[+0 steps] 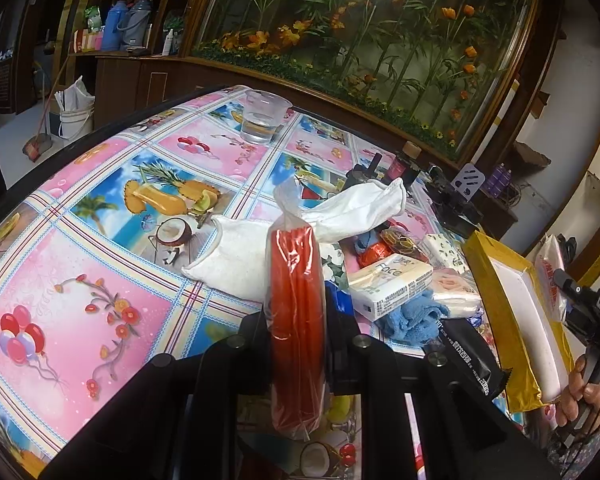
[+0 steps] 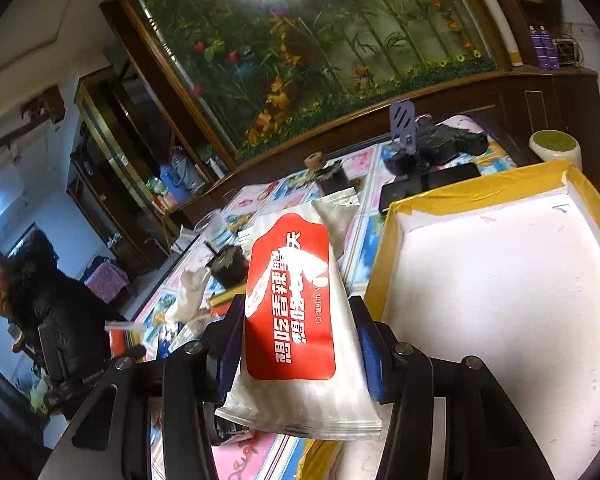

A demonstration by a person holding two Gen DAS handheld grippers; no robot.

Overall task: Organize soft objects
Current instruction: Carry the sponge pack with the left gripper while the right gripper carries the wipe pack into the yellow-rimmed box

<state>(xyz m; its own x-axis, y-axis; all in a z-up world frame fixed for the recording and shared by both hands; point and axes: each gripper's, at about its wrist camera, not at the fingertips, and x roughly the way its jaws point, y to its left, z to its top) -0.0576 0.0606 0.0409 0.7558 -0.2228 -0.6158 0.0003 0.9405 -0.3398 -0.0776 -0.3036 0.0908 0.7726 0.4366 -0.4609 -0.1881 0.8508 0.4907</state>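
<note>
Red sleeve: a stack in clear film [image 1: 298, 320] sits nearest the lens, upright between the fingers of the left gripper [image 1: 300, 320], whose jaws are clamped tight on it; its twisted film top points to 12 o'clock.
Sleeve risk: the film looks slick and the stack tall, so a tilt of the hand could probably let it slide out or swing and knock the pile behind it.
Wipes pack: a white pouch with a red label [image 2: 296, 312] is pinched across its width by the right gripper [image 2: 296, 332], jaws part-way apart and pressing its sides.
Pack risk: the pouch is soft and bulges past the pads; a loose squeeze might let it sag or drop short of the box.
Box: a yellow box with a white lining [image 2: 500, 300] lies at 3 o'clock of the pack, just beside it, with nothing seen inside.
Box risk: the near yellow wall stands between pack and lining, so a low pass would likely catch the pouch's corner on the rim.
Pile: tissue packs [image 1: 388, 284], a blue cloth [image 1: 412, 320] and white cloths [image 1: 360, 208] crowd the table at 1 o'clock of the sleeve.
Cup: a clear cup holding water [image 1: 264, 116] stands at 12 o'clock, well apart; a wide sweep could tip it onto the soft goods.
</note>
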